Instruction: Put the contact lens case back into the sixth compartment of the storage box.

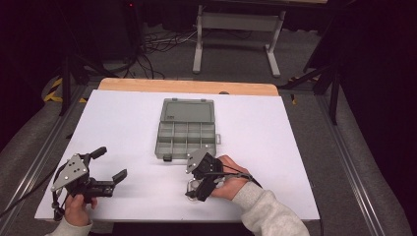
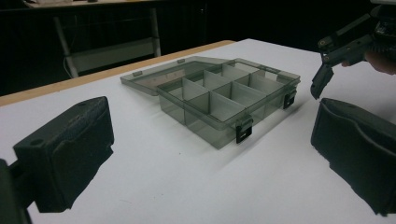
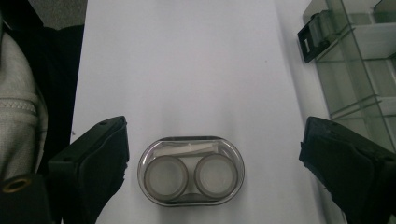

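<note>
While poised, jaws apart, over oval contact-lens case (image 3: 190, 171) on table (image 1: 275, 147) near open compartment box (image 1: 187, 129) | right gripper (image 3: 212, 168) pre-grasp, likely | next: close squarely on case | left gripper (image 1: 109, 164) spread wide, idle.

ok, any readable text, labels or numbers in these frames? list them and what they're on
None readable.
Organizer box: a small dark mark on the open lid's corner, too small to read.
Oval lens case: no print visible.
Left gripper and right gripper: no markings seen.
</note>
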Demonstrator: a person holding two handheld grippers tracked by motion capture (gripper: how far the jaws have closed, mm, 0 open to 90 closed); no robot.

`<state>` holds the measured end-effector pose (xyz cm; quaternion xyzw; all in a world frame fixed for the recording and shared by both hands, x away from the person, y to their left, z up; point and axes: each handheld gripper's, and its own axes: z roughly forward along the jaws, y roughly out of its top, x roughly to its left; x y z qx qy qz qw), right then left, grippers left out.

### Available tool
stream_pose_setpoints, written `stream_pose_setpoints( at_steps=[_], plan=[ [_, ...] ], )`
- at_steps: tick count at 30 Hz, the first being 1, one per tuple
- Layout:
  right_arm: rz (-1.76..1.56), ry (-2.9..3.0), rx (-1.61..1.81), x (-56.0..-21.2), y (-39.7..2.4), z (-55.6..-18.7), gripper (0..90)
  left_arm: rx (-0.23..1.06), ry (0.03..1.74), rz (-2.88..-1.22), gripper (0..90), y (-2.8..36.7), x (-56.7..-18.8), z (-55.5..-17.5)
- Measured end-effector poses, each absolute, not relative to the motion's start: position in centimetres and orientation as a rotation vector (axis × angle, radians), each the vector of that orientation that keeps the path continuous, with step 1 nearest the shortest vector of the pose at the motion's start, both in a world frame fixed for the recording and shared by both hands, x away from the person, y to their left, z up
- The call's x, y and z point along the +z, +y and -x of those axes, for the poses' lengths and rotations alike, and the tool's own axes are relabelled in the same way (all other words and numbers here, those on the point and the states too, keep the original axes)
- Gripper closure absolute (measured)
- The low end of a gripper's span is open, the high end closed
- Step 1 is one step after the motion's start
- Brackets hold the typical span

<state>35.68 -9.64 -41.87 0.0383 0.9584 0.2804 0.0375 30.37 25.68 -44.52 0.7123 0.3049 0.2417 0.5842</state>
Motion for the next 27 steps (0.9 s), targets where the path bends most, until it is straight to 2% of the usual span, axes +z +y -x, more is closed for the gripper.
stream_pose_setpoints(
  at_steps=[27],
  plan=[
    [-0.095,3.072,0.629,-43.9,-8.8,-35.0,14.6,0.565,0.713,-1.664,0.3,25.6,-44.5,-30.3]
  ],
)
